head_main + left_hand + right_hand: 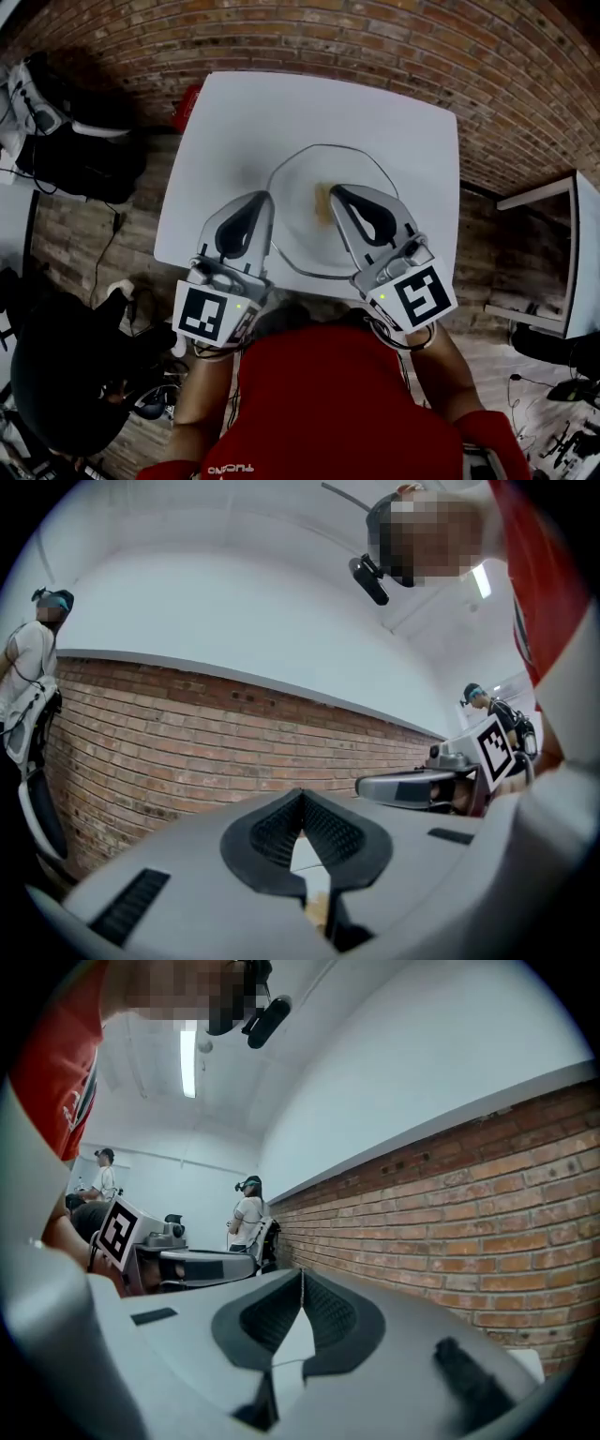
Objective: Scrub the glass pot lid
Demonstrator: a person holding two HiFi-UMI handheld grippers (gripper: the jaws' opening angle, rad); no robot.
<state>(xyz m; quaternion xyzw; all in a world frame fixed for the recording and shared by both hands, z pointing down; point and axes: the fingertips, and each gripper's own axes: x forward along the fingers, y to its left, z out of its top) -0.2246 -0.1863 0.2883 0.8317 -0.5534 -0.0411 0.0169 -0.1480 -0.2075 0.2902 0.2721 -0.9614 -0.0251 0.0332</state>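
The glass pot lid (309, 173) lies flat in the middle of a white table (234, 122), its round rim clearly outlined. A small tan thing (322, 206) sits near the lid's centre; I cannot tell if it is a knob or a sponge. My left gripper (265, 197) hovers at the lid's left rim, jaws shut and empty. Over the lid's centre my right gripper (335, 190) is shut too, just right of the tan thing. In the left gripper view the pads (302, 794) meet at the tip. The right gripper view shows the same closed tip (302, 1271).
A brick wall (394, 47) runs behind the table. A red thing (190, 98) sticks out at the table's far left edge. Black bags (75, 150) lie on the floor at left; a white table (562, 253) stands at right. People stand in the background (248, 1213).
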